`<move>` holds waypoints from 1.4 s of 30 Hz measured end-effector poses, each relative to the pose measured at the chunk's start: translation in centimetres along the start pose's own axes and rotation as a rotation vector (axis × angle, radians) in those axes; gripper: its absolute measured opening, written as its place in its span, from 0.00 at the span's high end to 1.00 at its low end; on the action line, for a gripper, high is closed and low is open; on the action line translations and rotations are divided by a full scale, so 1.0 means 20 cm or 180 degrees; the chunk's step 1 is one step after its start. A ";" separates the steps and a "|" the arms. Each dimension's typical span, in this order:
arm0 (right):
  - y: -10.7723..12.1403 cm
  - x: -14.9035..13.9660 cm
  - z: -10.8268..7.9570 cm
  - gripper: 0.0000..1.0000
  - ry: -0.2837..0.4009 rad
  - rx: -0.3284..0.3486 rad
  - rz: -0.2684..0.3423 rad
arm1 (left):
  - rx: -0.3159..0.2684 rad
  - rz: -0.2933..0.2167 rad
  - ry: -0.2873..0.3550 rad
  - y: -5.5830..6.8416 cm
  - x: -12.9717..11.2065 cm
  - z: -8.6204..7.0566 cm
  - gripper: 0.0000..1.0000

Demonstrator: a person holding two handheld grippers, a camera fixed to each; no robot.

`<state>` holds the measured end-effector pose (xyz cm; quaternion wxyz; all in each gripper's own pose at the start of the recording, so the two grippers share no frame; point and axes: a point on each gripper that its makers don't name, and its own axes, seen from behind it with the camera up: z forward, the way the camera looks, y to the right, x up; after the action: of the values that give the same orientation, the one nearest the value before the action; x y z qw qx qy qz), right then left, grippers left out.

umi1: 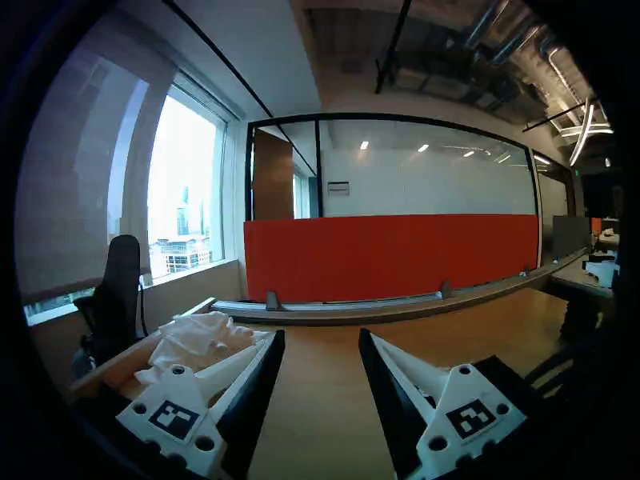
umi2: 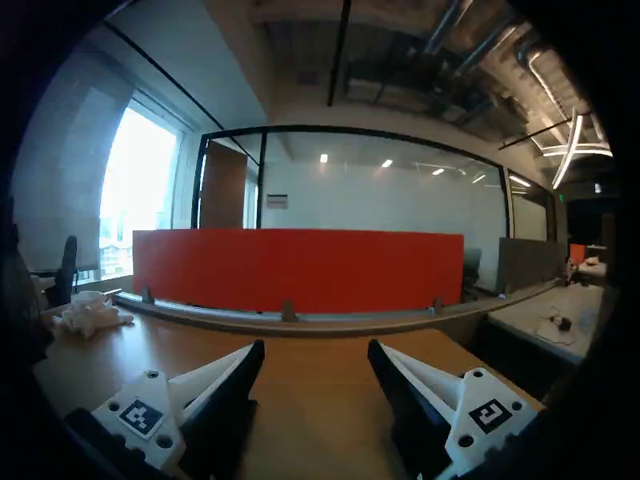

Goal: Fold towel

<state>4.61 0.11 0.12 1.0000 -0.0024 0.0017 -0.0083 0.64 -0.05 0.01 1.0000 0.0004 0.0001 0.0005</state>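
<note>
— Either claw got hold of anything?

— No. The left gripper point(umi1: 320, 332) has its fingers spread with nothing between them, and so does the right gripper point(umi2: 316, 344). There's bare wooden desk point(umi1: 320, 424) under both.

— And the towel?

— The white towel point(umi1: 196, 336) is crumpled in a heap at the desk's left end, just past the left gripper and well apart from the right one.

— Beyond that?

— A red divider panel point(umi1: 392, 256) runs along the desk's far edge, with a glass wall point(umi1: 432, 172) behind it. A bright window point(umi1: 184, 200) and a black office chair point(umi1: 116, 296) are to the left.

desk point(umi2: 320, 400): bare ahead | crumpled towel point(umi1: 196, 340): far-left | red divider point(umi1: 384, 256): blocks rear
</note>
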 end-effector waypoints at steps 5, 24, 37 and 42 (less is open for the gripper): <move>0.00 0.16 0.00 0.00 0.0010 -0.0005 0.0007 | 0.0017 0.0013 -0.0006 -0.01 0.15 0.00 0.33; -0.07 0.39 -0.02 0.00 -0.0162 0.0154 -0.0118 | -0.0285 0.0112 -0.0194 0.06 0.34 -0.03 0.33; -0.26 0.35 -0.04 0.00 -0.0451 0.0800 -0.0478 | -0.0767 0.0347 -0.0451 0.20 0.27 -0.04 0.33; -0.34 0.30 -0.05 0.00 -0.0569 0.1021 -0.0653 | -0.0944 0.0457 -0.0545 0.27 0.21 -0.06 0.33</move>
<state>10.54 -6.72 -0.96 0.9776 0.1559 -0.0886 -0.1100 4.88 5.40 -1.13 0.9828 -0.1471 -0.0852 0.0718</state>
